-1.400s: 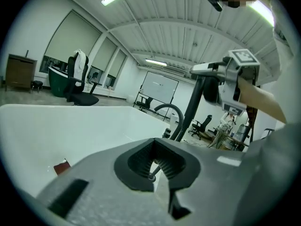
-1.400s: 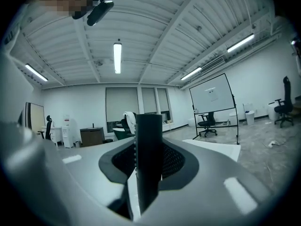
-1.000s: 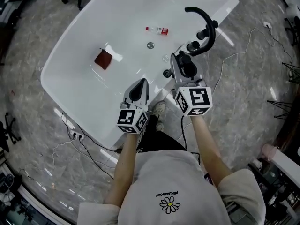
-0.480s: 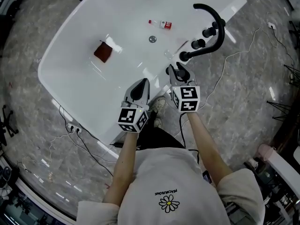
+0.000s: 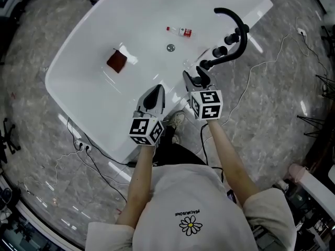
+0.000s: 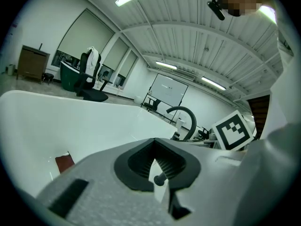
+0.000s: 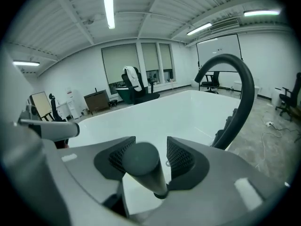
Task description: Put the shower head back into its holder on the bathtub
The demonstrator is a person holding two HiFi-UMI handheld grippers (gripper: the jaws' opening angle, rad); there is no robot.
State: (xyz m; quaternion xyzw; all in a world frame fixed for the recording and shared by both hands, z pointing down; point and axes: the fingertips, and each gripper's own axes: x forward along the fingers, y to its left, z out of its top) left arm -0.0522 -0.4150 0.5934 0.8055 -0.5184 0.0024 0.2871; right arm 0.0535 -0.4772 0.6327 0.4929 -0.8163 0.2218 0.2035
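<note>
Right gripper [image 5: 194, 79] jaws are opening, shower head [image 7: 139, 160] between them, at the tub [image 5: 94, 41] rim, frame centre; left gripper [image 5: 155, 94] jaws together, empty.

One white bathtub [image 5: 94, 46]. One black curved faucet spout [image 5: 239, 24], with two black knobs [image 5: 220, 51] beside it. One dark shower head [image 7: 141, 166]. One drain [image 5: 170, 47]. One small bottle [image 5: 181, 32] with a red label. One dark red square item [image 5: 116, 61], can't tell what it is. Two grippers: left gripper [image 5: 156, 90] and right gripper [image 5: 194, 77], the right one's jaws opening with the shower head between them. Two marker cubes [image 5: 206, 104], one per gripper. One person [image 5: 193, 208]. Floor cables [image 5: 89, 156]: several, too tangled to count.
</note>
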